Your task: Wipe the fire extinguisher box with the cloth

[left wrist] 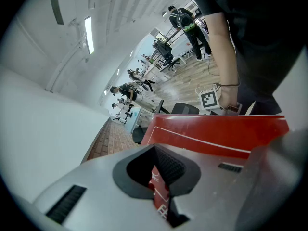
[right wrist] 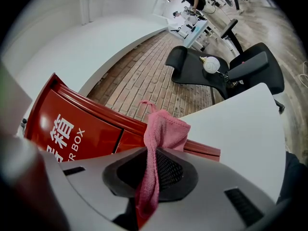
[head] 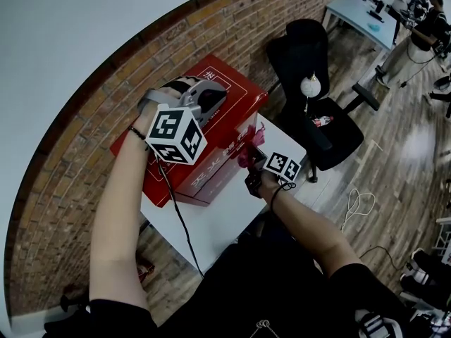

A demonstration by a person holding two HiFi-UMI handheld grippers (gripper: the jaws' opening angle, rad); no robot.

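The red fire extinguisher box lies on a small white table against the brick wall. My left gripper rests on the box's top face with its jaws shut and nothing between them; in the left gripper view the left gripper points along the red box. My right gripper sits at the box's right front side, shut on a pink cloth. In the right gripper view the pink cloth stands up out of the right gripper, close to the box and its white lettering.
A black office chair stands just beyond the table, with a white ball and a small bottle on it. A black cable hangs from the left gripper. The brick wall runs behind the box. People work at far desks.
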